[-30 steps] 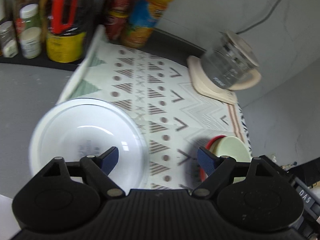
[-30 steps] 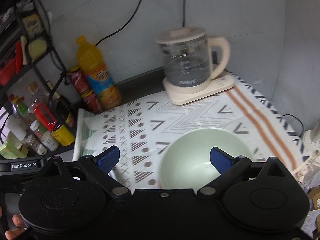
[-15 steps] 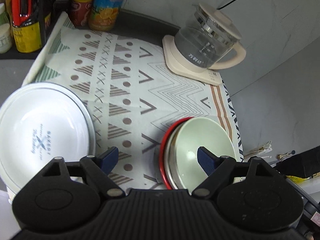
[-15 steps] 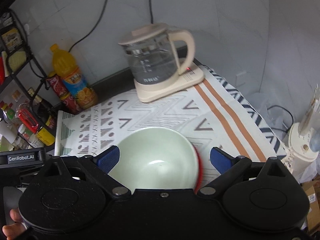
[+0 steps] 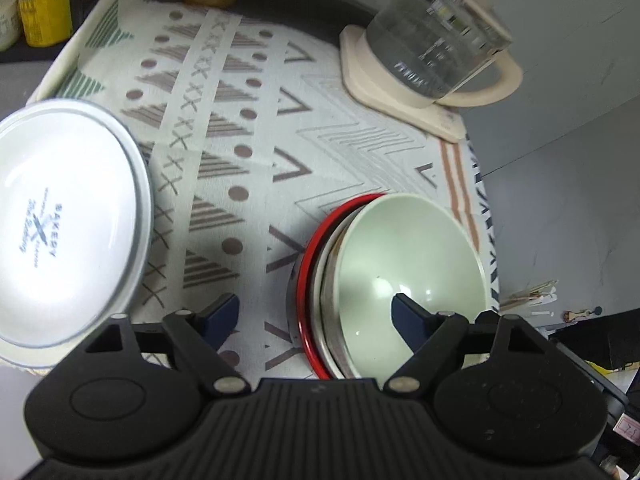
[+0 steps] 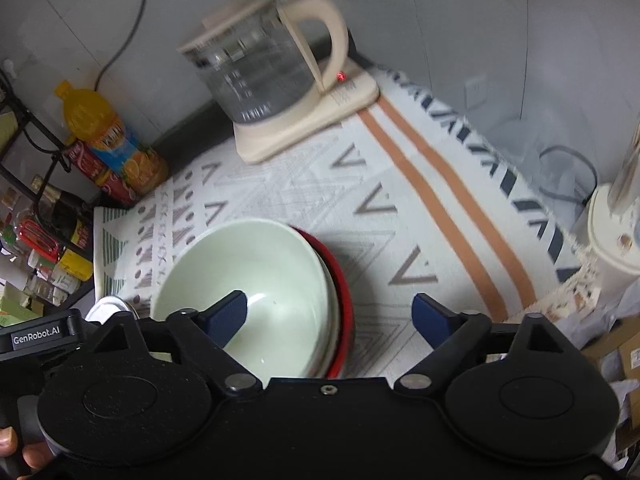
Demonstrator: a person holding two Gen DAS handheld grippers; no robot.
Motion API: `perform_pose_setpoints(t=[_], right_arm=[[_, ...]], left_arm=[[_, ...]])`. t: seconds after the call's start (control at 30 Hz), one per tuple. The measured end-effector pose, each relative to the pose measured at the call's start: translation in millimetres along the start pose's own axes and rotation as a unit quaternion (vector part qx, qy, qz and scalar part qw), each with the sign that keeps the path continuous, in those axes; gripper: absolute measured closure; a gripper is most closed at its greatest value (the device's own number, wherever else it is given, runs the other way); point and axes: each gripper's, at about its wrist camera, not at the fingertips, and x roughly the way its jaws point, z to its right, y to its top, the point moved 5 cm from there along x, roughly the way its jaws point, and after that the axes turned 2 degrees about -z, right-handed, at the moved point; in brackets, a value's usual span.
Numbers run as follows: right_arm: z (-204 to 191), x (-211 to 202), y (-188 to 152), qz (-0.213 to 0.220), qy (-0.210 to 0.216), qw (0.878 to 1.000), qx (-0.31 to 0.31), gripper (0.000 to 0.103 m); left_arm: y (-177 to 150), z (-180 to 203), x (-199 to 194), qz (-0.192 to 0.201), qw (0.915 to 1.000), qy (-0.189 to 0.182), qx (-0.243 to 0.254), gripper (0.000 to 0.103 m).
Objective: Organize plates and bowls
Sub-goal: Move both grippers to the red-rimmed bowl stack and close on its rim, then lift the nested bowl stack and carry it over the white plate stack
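A pale green bowl (image 5: 408, 264) sits nested in a stack with a metal bowl and a red-rimmed one (image 5: 308, 264) on the patterned cloth. A white plate (image 5: 64, 224) with blue lettering lies at the left on the cloth's edge. My left gripper (image 5: 316, 316) is open and empty, over the stack's left rim. My right gripper (image 6: 330, 314) is open and empty above the stack; the green bowl (image 6: 248, 272) is under its left finger, the red rim (image 6: 344, 292) between the fingers. A sliver of the white plate (image 6: 106, 306) shows at the left.
A glass kettle (image 5: 436, 36) on a cream base stands at the back right; it also shows in the right wrist view (image 6: 260, 64). An orange juice bottle (image 6: 108, 140), cans and a rack of jars (image 6: 44, 248) line the back left. A white appliance (image 6: 616, 236) stands off the cloth's right edge.
Both grippers have swung rightward over the bowl stack. The white plate slid left in the left wrist view; the green bowl and red rim came further into view.
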Motion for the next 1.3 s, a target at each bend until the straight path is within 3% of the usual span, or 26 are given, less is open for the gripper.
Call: perform_pose_setpoints(t=[0.1, 0.27, 0.4, 0.57, 0.87, 1.3], right_arm=[[3.9, 13.2, -1.4, -0.023, 0.010, 1.000, 0.000, 0.026], [9.2, 34.8, -1.2, -0.063, 0.024, 0.998, 0.002, 0.040], [8.1, 45.7, 3.7, -0.081, 0.026, 0.996, -0.018, 0.044], [7.4, 57.7, 6.4, -0.102, 0.033, 0.994, -0.032, 0.059], [5.3, 68.2, 3.7, -0.116, 0.035, 0.991, -0.060, 0.075], [-12.6, 58.4, 11.7, -0.085, 0.049, 0.994, -0.058, 0.075]], left_arm=[[-1.5, -3.1, 9.4, -0.002, 0.9999, 0.004, -0.011, 0.027], [-4.5, -8.9, 24.2, -0.016, 0.9990, 0.003, -0.042, 0.045], [-5.7, -10.1, 31.9, -0.018, 0.9981, 0.002, -0.060, 0.054], [-8.4, -13.6, 41.6, -0.026, 0.9963, -0.001, -0.082, 0.070], [-7.7, -11.9, 41.8, -0.016, 0.9969, 0.007, -0.076, 0.072], [-1.9, -15.9, 19.2, 0.014, 0.9977, 0.000, -0.066, 0.072]])
